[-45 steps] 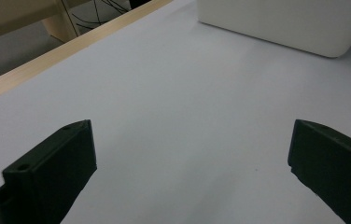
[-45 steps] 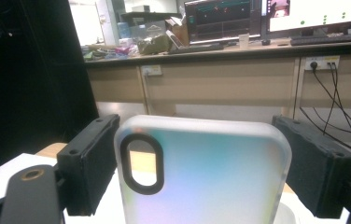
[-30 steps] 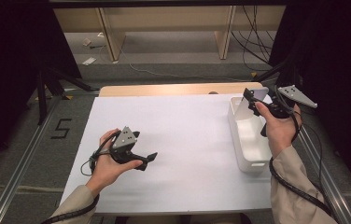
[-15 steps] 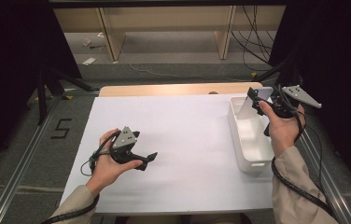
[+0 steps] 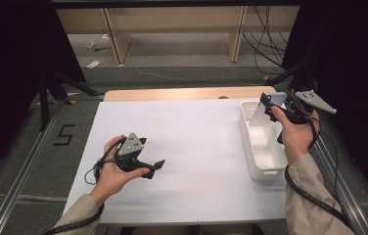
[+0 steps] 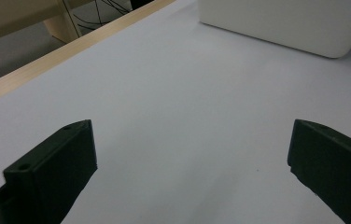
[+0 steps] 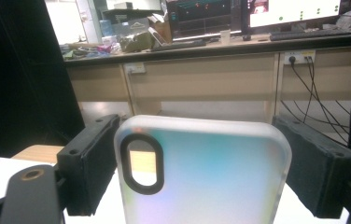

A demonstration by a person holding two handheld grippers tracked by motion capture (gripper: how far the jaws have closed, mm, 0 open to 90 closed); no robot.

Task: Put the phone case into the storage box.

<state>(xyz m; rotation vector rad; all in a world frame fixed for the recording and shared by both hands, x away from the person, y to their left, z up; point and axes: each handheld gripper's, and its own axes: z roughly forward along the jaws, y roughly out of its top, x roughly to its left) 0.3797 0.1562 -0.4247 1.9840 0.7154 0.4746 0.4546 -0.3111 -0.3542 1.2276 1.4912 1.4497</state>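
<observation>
**Ana:** Phone case [image 7: 206, 172] up in the right gripper [image 5: 276, 108], frosted and see-through, its long sides pinched between the two black jaws, camera cutout at the left in the right gripper view. It hangs just above the white bin [image 5: 263, 147] at the right edge of the table [image 5: 196, 142].

**Ben:** And the left gripper [image 5: 158, 164]?

**Ana:** Resting low on the white sheet, well apart from the bin, jaws spread wide with nothing between them.

**Ben:** What's the smart play from here?

**Ana:** I'd say keep the squeeze even on both edges. A soft case like that could bow and pop free if pinched harder. Hold it upright, lift straight until it's clear of the rim, then carry it over open table before lowering.

**Ben:** Anything else in the bin?

**Ana:** From the high view its floor looks bare; the near end is partly hidden behind the hand, so I can't swear to that corner.
</observation>
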